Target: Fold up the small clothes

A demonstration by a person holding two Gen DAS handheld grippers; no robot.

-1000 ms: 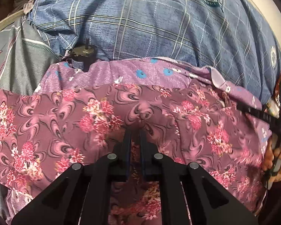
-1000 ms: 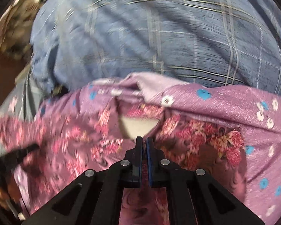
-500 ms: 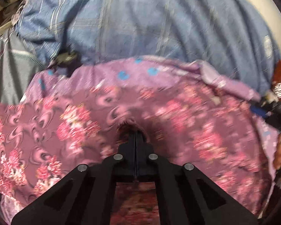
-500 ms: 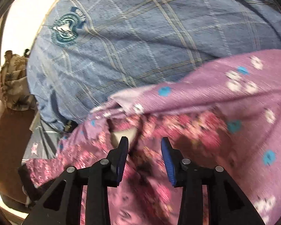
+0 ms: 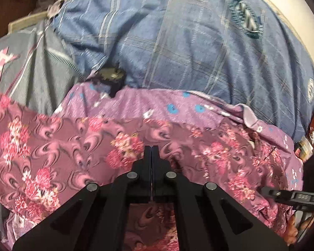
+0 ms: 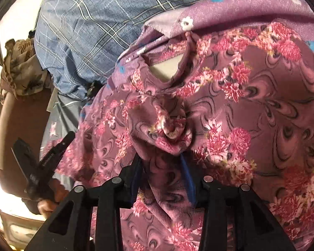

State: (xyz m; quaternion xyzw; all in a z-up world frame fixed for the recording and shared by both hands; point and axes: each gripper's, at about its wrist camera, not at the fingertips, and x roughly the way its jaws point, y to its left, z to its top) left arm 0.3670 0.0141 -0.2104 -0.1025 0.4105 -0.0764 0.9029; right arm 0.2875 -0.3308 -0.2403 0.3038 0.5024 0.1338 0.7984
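Observation:
A maroon floral garment (image 5: pixel 77 150) lies spread over a lilac cloth with blue dots (image 5: pixel 169 106). My left gripper (image 5: pixel 151 149) is shut, its tips pressed into the garment; whether it pinches cloth I cannot tell. In the right wrist view the garment (image 6: pixel 261 108) fills the frame, its neck opening (image 6: pixel 165 71) showing pale cloth. My right gripper (image 6: pixel 163 159) is open, with a bunched fold of the garment (image 6: pixel 169 129) lying between and over its blue-padded fingers (image 6: pixel 186 175). The left gripper shows at the left (image 6: pixel 44 165), the right gripper at the left wrist view's right edge (image 5: pixel 295 196).
A blue plaid sheet (image 5: pixel 188 41) covers the bed behind the garment. A grey cloth with a pink star (image 5: pixel 27 71) lies at the left. A small dark object (image 5: pixel 112 79) sits at the lilac cloth's far edge. A brown patterned cloth (image 6: pixel 21 71) lies far left.
My left gripper closed from slightly open to shut. My right gripper opened, swung right over the garment, and now has a bunched fold between its fingers.

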